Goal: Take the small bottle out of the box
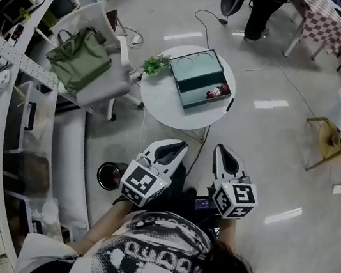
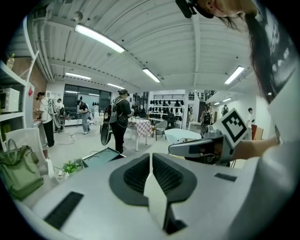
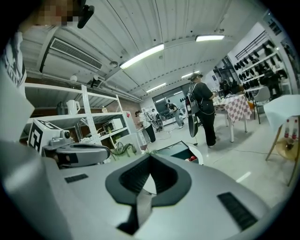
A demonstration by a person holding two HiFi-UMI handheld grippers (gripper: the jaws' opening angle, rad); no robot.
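Observation:
On a round white table (image 1: 168, 109) lies an open teal box (image 1: 199, 76). The small bottle (image 1: 216, 93), red and white, rests on its side at the box's near right corner. In the right gripper view the box (image 3: 179, 151) and a red bit of the bottle (image 3: 191, 159) show just past the jaws. Both grippers hang over the floor short of the table, side by side. My left gripper (image 1: 181, 145) (image 2: 151, 157) is shut and holds nothing. My right gripper (image 1: 221, 148) (image 3: 150, 159) is shut and empty too.
A small green plant (image 1: 155, 64) stands at the table's left edge. A white chair (image 1: 104, 86) with a green bag (image 1: 78, 59) sits left of the table, beside shelving. A black bin (image 1: 110, 175) is near my left side. A wooden stool (image 1: 327, 138) and people stand farther off.

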